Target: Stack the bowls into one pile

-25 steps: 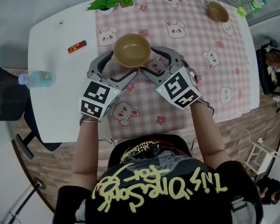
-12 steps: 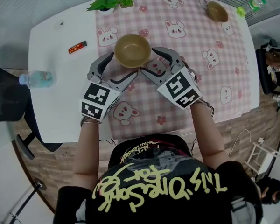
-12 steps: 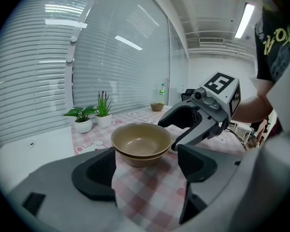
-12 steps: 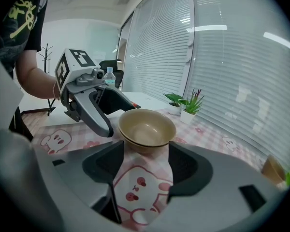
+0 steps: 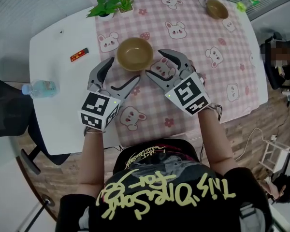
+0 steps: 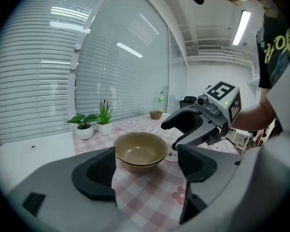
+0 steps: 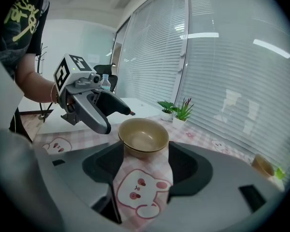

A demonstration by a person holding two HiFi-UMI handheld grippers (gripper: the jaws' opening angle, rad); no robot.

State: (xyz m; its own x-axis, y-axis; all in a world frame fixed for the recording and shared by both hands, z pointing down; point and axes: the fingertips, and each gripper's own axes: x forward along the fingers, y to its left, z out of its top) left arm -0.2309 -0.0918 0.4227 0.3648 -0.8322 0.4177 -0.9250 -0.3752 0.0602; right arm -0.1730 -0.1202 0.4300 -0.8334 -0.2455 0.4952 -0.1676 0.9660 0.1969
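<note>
A tan bowl pile (image 5: 134, 53), two bowls nested, rests on the pink checked cloth (image 5: 222, 76) at the table's middle. It also shows in the left gripper view (image 6: 140, 151) and the right gripper view (image 7: 144, 137). My left gripper (image 5: 122, 71) is open just short of it on the near left, holding nothing. On the near right my right gripper (image 5: 155, 63) is also open and empty. Neither touches the pile. A single small tan bowl (image 5: 216, 7) sits at the cloth's far right corner, seen too in the left gripper view (image 6: 156, 114).
Two potted plants (image 5: 111, 5) stand at the cloth's far left edge. A red packet (image 5: 79, 55) and a water bottle (image 5: 39, 88) lie on the bare white table (image 5: 58, 110) at left. A green bottle (image 5: 249, 0) stands beyond the far bowl. A dark chair (image 5: 9, 115) is left of the table.
Both grippers have drawn back a little toward the person, away from the bowl pile they flanked; the left one moved most. The pile has not moved.
</note>
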